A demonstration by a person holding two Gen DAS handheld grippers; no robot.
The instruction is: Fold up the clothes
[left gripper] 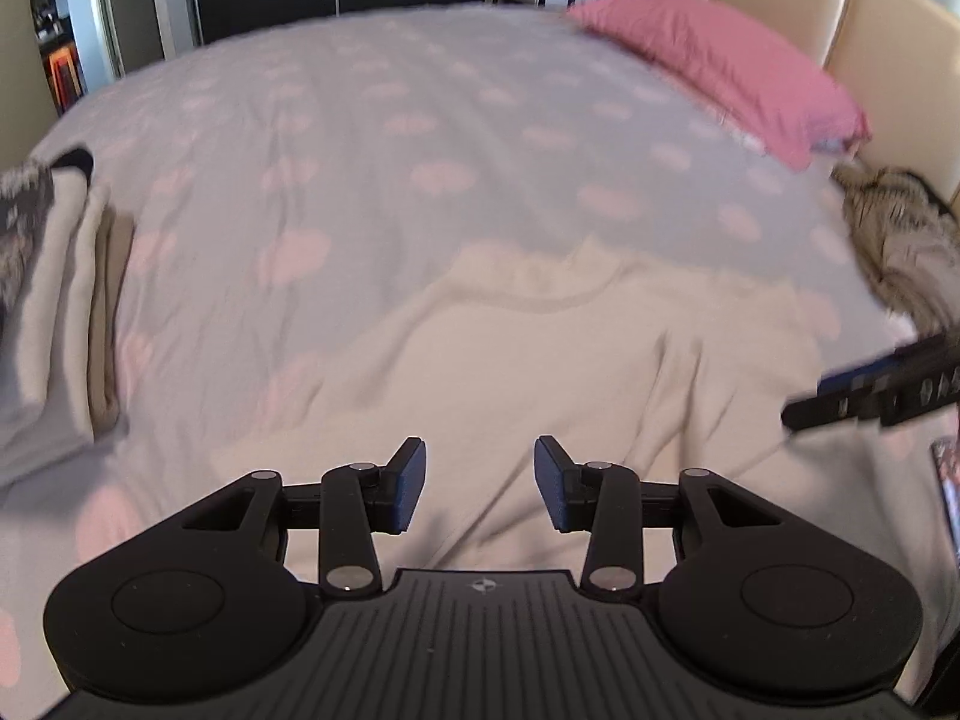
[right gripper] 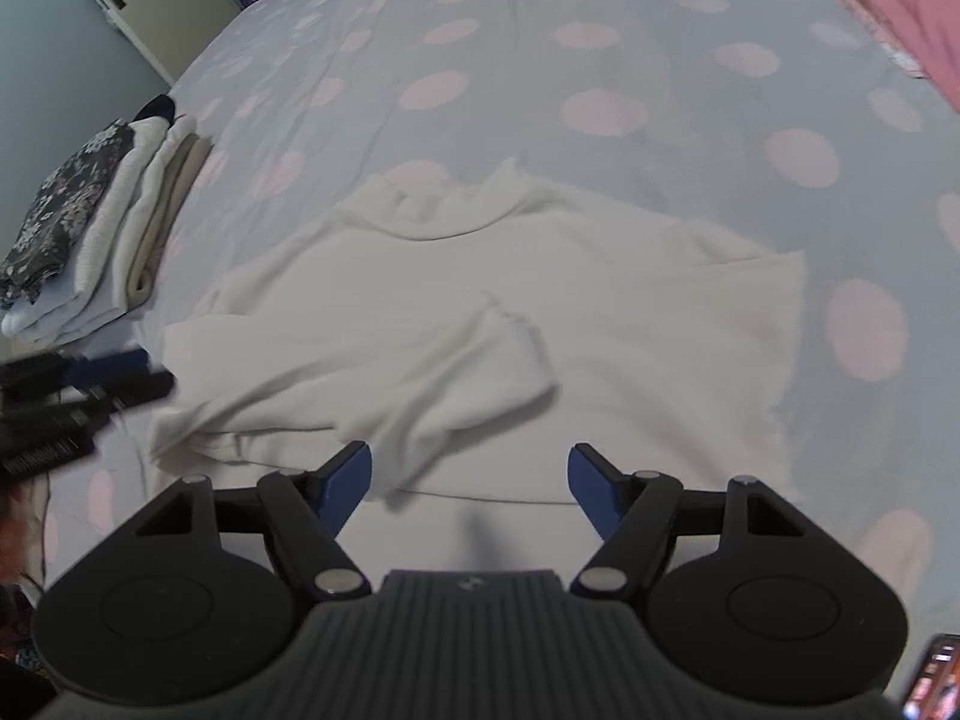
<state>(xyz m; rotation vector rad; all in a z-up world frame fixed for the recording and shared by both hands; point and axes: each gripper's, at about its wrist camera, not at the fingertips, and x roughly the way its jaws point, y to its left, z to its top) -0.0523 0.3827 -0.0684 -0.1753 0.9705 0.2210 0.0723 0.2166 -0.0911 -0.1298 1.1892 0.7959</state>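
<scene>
Left wrist view: the left gripper, a black two-finger claw with dark blue pads, hangs released above a cream long-sleeved knit top spread flat on a lilac bedspread dotted with pale pink spots. Nothing sits between its parted fingers; the top's lower body lies directly beneath and ahead of them, its collar farther ahead. Far to the claw's left rests a stack of folded clothes, white and beige with a dark floral piece. Ahead and to the right lies a pink pillow against a cream padded headboard. The right gripper enters blurred from the right edge, over the top's side.

Right wrist view: the right gripper hovers with fingers spread wide, empty, just above the top's near hem. One sleeve lies folded across the body, ahead and left of the claw. The folded stack sits far left; the left gripper appears blurred at the left edge, beside the top's side.
</scene>
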